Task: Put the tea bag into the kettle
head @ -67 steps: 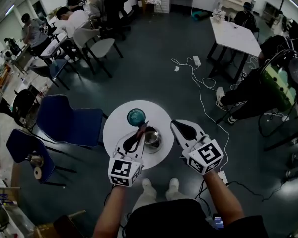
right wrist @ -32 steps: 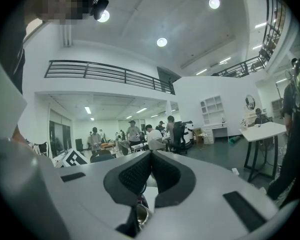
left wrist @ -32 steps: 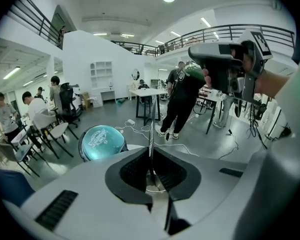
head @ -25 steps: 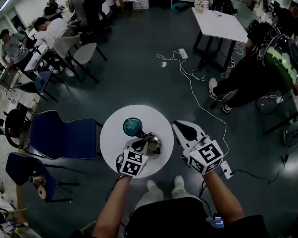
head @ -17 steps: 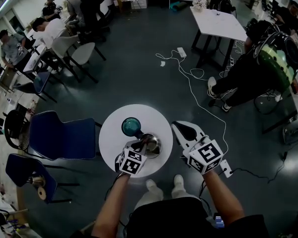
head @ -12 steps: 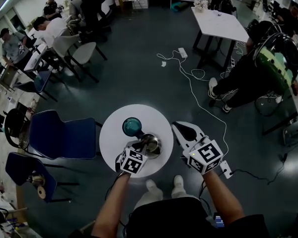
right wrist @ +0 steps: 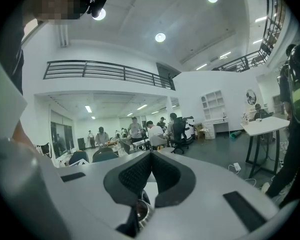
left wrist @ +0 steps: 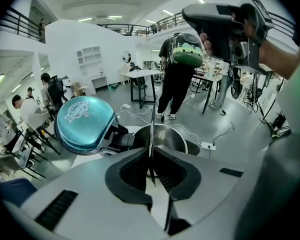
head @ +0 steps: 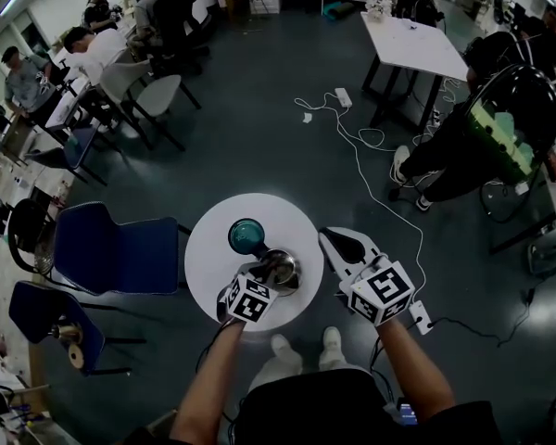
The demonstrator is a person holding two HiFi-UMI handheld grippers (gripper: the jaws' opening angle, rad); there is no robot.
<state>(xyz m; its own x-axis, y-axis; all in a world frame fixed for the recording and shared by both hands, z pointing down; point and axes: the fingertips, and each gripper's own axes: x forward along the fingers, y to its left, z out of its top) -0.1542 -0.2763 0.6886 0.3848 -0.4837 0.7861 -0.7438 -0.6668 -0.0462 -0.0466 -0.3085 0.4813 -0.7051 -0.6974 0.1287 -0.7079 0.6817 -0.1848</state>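
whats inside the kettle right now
Only bare steel wall shows in the kettle. Its bottom is hidden behind the left gripper, which pinches the tea bag edge-on over the opening.

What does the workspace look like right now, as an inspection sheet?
Surface: round white table.
Job's things: kettle open, teal lid tipped back; tea bag edge-on, in line with the kettle's mouth.
Clutter: nothing seen.
Grippers: left gripper shut on the tea bag; right gripper shut, empty, beside the table.
Cables: power strip with white cable on the floor.
Surroundings: blue chair, white desk, seated people.
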